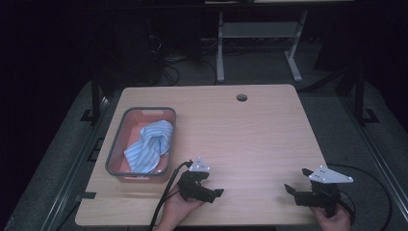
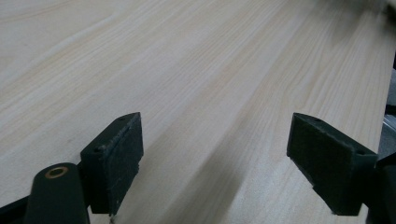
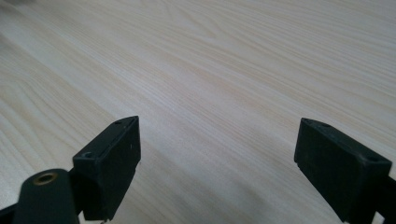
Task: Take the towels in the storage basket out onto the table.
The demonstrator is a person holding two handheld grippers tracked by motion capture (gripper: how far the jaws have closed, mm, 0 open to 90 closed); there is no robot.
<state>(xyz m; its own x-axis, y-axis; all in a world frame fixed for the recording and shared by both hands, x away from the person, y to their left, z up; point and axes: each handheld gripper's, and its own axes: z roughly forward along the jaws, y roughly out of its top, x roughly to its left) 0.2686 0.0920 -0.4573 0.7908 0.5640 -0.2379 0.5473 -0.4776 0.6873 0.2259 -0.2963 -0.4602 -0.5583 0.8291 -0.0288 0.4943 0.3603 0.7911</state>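
A blue-and-white striped cloth (image 1: 149, 144) lies bunched inside a grey-rimmed pink bin (image 1: 117, 139) on the left of the wooden table (image 1: 250, 134). My left gripper (image 1: 211, 185) rests near the front edge, just right of the bin's near corner, pointing right. In the left gripper view its jaws stand wide apart over bare wood, left gripper (image 2: 215, 158) open and empty. At the front right, my right gripper (image 1: 296, 180) is held in a hand and points left. Its own view shows the right gripper (image 3: 217, 163) open, with nothing between the pads.
A round cable hole (image 1: 242, 97) sits near the table's far edge. Cables (image 1: 161, 204) trail from both grippers off the front edge. Beyond the table stands a grey metal stand (image 1: 255, 43) on a dark floor.
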